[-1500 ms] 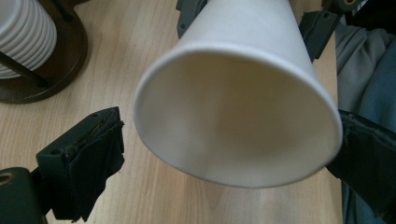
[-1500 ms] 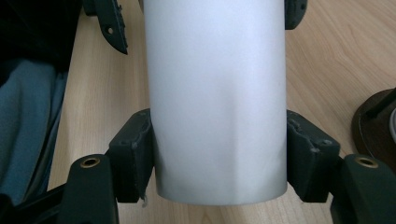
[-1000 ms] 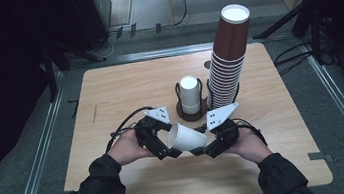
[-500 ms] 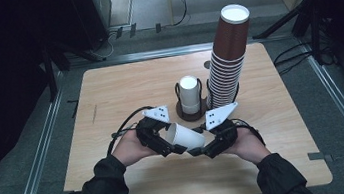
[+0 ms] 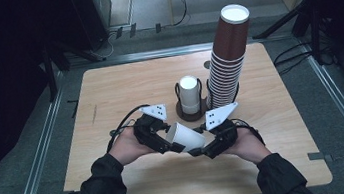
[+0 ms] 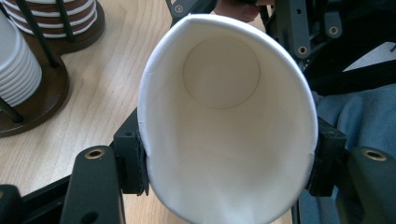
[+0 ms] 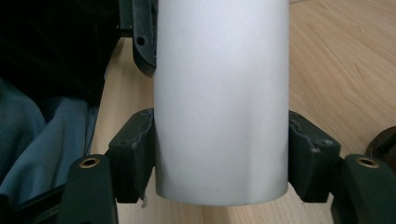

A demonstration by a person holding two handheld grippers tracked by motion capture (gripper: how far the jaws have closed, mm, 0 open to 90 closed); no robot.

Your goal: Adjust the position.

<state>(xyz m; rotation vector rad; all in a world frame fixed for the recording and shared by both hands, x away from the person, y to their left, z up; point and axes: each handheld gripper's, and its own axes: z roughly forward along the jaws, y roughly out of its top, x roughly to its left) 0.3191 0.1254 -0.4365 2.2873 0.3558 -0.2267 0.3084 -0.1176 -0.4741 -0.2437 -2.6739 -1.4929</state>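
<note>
Lying on its side above the near middle of the light wooden table [image 5: 109, 95], the white paper cup [image 5: 187, 136] is pinched from both ends — the left gripper [image 5: 161, 139] clamps its open rim, the right gripper [image 5: 207, 147] its closed base end. The left gripper view shows the rim squeezed out of round between the jaws, so the wall is plainly thin, light and easily crushed. The stiffer base ring looks the safer place to hold. Well apart, a tall stack of brown paper cups [image 5: 228, 59] stands beside a dark round holder [image 5: 192, 109].
</note>
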